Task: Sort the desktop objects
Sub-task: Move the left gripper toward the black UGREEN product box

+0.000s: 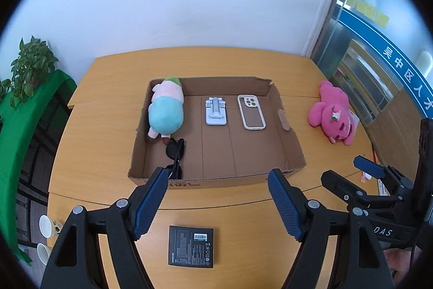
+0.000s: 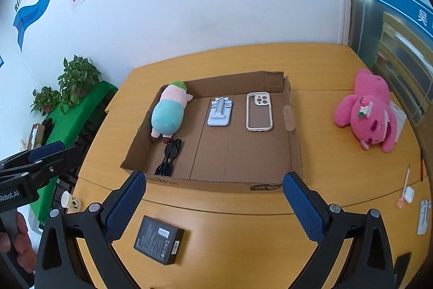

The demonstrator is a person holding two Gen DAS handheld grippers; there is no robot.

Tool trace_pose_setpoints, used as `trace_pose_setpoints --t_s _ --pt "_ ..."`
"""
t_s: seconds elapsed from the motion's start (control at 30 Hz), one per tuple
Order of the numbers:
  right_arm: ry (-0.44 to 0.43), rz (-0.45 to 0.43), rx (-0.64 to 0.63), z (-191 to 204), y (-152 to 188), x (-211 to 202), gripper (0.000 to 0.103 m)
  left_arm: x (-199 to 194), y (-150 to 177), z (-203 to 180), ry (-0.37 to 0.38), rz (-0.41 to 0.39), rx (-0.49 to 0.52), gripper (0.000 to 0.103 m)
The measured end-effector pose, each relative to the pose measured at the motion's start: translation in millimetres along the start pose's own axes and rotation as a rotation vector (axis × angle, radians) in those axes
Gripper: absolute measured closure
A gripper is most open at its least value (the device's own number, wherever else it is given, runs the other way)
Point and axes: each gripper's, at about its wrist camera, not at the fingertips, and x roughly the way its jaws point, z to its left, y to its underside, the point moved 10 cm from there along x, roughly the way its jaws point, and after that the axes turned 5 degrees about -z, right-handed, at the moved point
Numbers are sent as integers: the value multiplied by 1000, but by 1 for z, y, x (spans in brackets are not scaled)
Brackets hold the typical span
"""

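A shallow cardboard box (image 1: 286, 142) lies on the wooden table. It holds a blue-and-pink plush (image 1: 166, 110), a pale phone stand (image 1: 215, 111), a phone case (image 1: 251, 112) and black sunglasses (image 1: 176, 153). A pink plush bear (image 1: 334, 113) lies on the table to the right of the box. A flat black box (image 1: 191, 246) lies near the front edge. My left gripper (image 1: 219, 175) hovers open above the black box, nothing between its fingers. My right gripper (image 2: 215, 176) stands wide open over the box's near wall (image 2: 216, 182), also empty.
Small white items and a pink pen (image 2: 404, 188) lie at the table's right edge. Potted plants (image 2: 77, 79) stand on a green cloth at the left, with paper cups (image 1: 46, 226) below. A white wall is behind the table.
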Motion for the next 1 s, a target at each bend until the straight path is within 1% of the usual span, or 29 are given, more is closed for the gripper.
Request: trace_pose_setpoints --t_s 0.13,0.3,0.4,0.53,0.63,0.73,0.8,0.83,0.87,0.93,1.0 --pt "19 -16 13 1 1 -10 0 -6 -3 -8 19 -11 46 27" --pt "69 -32 31 10 1 -19 0 -9 -2 -2 66 -16 82 27" --pt "86 -10 -14 26 9 -17 0 -3 9 10 97 3 75 27" --pt "81 34 -44 44 28 -6 0 15 38 34 139 70 40 27" --pt "54 92 -97 61 55 13 0 36 72 56 172 145 4 27" --pt "-1 195 -134 75 99 39 0 62 111 79 215 236 -66 27" --pt "-21 293 -118 78 140 61 0 83 141 95 215 305 -112 27" --pt "-27 318 -108 79 152 67 0 93 156 102 215 338 -126 27" --pt "-33 354 -91 79 171 77 0 102 172 106 222 371 -140 27" --pt "-43 395 -81 81 196 88 0 117 196 110 254 418 -164 27" --pt "-62 430 -98 88 222 99 0 131 218 113 280 460 -185 27"
